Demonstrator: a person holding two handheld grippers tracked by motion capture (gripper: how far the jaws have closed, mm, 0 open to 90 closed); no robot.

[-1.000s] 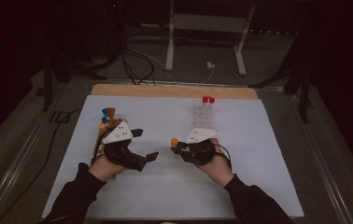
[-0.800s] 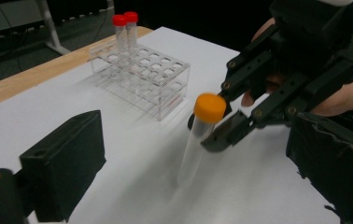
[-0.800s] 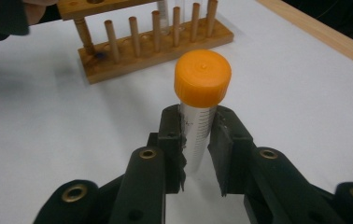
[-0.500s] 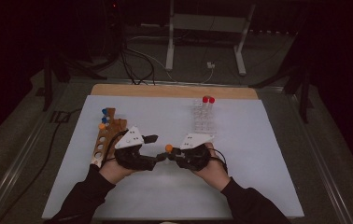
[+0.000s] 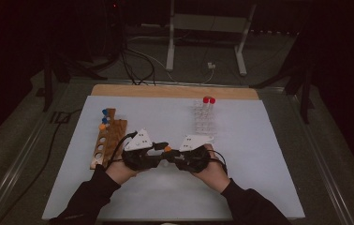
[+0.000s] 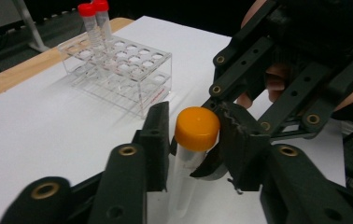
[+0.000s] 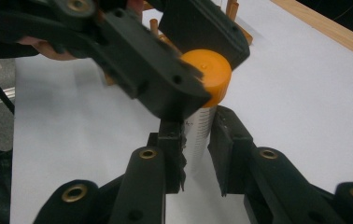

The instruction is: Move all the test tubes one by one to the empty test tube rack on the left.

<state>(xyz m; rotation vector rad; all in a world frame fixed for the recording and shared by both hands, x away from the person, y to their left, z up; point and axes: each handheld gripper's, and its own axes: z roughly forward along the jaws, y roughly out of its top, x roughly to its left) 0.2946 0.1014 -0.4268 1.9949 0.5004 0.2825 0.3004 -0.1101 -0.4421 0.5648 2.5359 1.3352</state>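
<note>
Handover in hand at the near-middle of the white table (image 5: 259, 154), well in from every edge. Right gripper (image 5: 173, 157) is pinching the clear graduated tube (image 7: 201, 133) by its body, just below the cap; in the right gripper view both pads sit against the tube wall. Left gripper (image 5: 162, 149) meets it head-on — its jaws have just been closing, with the orange cap (image 6: 196, 128) between them. In the left gripper view the two pads flank the cap closely, and in the right gripper view the upper jaw appears to lie against its side, so I judge it pinched on the cap, or very nearly so.

Step, as I read it: take the cap in the left gripper while the right steadies the tube, either to unscrew it or to pass the tube across.

To do it well:
- seat the left pads squarely on the ribbed side of the cap, not on its rim — a grip on the edge could slip off
- keep the right grip firm and the tube axis unchanged while the left tightens
- release nothing until the second grip is sure

Elsewhere: clear rack (image 5: 204, 123) with two red-capped tubes (image 5: 208, 100) toward the far edge; wooden rack (image 5: 105, 143) near the left edge, holding a few capped tubes at its far end
</note>
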